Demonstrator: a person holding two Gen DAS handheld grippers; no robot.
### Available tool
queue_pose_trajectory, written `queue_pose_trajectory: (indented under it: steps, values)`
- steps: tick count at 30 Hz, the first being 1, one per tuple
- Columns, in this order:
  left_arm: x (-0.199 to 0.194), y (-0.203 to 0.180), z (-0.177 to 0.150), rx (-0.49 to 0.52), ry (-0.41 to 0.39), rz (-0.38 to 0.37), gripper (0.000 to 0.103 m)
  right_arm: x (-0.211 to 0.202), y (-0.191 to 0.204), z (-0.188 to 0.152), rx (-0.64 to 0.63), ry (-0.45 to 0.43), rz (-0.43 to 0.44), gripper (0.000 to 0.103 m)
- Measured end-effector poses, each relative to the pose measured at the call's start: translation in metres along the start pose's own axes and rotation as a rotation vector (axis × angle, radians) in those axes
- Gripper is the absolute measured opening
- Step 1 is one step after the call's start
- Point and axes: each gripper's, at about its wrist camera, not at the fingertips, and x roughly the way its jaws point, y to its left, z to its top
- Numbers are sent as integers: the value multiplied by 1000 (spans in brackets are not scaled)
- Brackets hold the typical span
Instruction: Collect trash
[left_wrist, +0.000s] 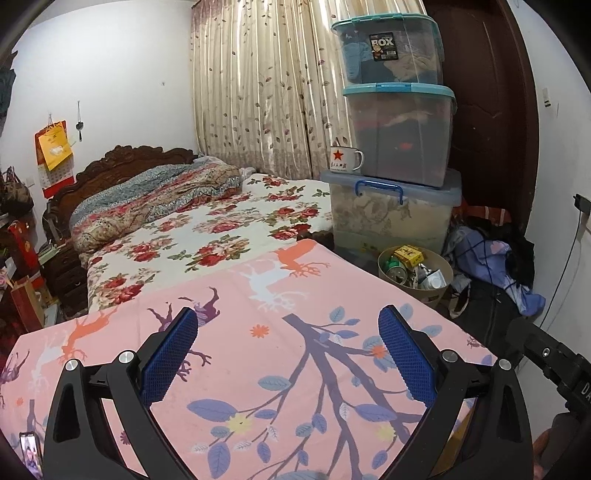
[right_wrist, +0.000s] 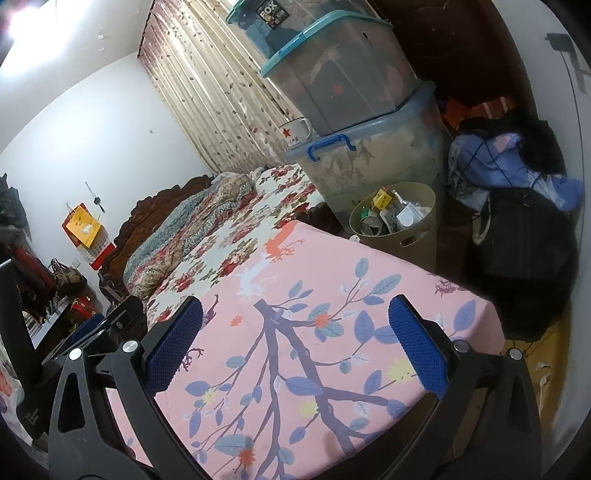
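Observation:
A beige round bin (left_wrist: 436, 291) stands on the floor beyond the far right corner of the pink table; it holds trash: a yellow box (left_wrist: 408, 254), a can and wrappers. It also shows in the right wrist view (right_wrist: 410, 236). My left gripper (left_wrist: 288, 332) is open and empty, low over the pink tablecloth (left_wrist: 295, 369). My right gripper (right_wrist: 295, 325) is open and empty over the same cloth (right_wrist: 295, 369). No loose trash shows on the cloth.
Three stacked clear storage boxes (left_wrist: 399, 129) stand behind the bin, with a white enamel mug (left_wrist: 345, 158) on the lowest lid. A floral bed (left_wrist: 207, 236) lies beyond the table. Clothes and a dark bag (left_wrist: 495, 266) pile on the floor to the right.

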Motion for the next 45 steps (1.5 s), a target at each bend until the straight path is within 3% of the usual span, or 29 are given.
queue_pose_trajectory:
  steps: [12, 45]
  values:
    - [-4, 0, 1, 17, 11, -47, 94, -3, 7, -1, -22, -9, -3, 100]
    - [-11, 4, -2, 17, 4, -17, 94, 1, 13, -7, -37, 8, 6, 100]
